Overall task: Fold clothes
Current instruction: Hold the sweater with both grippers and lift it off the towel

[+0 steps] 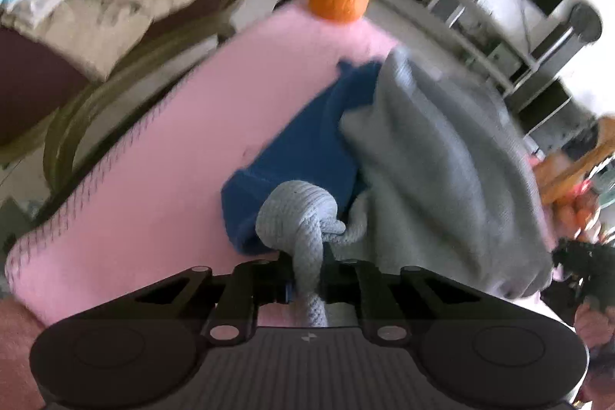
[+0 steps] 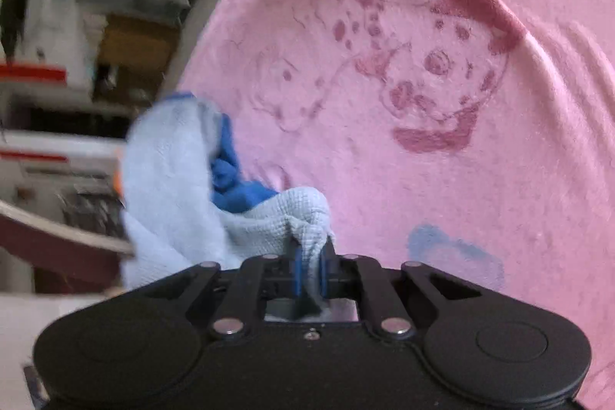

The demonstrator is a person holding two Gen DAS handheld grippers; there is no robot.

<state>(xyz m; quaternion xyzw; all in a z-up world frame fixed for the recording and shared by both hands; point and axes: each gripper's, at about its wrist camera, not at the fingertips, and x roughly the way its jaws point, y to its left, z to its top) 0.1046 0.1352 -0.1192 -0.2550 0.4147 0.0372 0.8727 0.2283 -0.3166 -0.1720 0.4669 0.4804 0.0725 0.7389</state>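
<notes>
Left gripper [image 1: 307, 289]: jaws clamped on the garment's [image 1: 434, 156] grey cord [image 1: 303, 218].
Right gripper [image 2: 310, 273]: pinching its pale fabric, probably a corner.
Underneath: pink blanket [image 2: 423, 160].

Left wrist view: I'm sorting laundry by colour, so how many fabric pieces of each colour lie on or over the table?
Pink blanket: 1
Grey-and-blue garment, held by the left claw: 1
Total: 2

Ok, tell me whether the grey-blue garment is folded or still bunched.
Bunched: the grey-blue knit garment hangs crumpled above the pink blanket, pinched by both grippers.
</notes>
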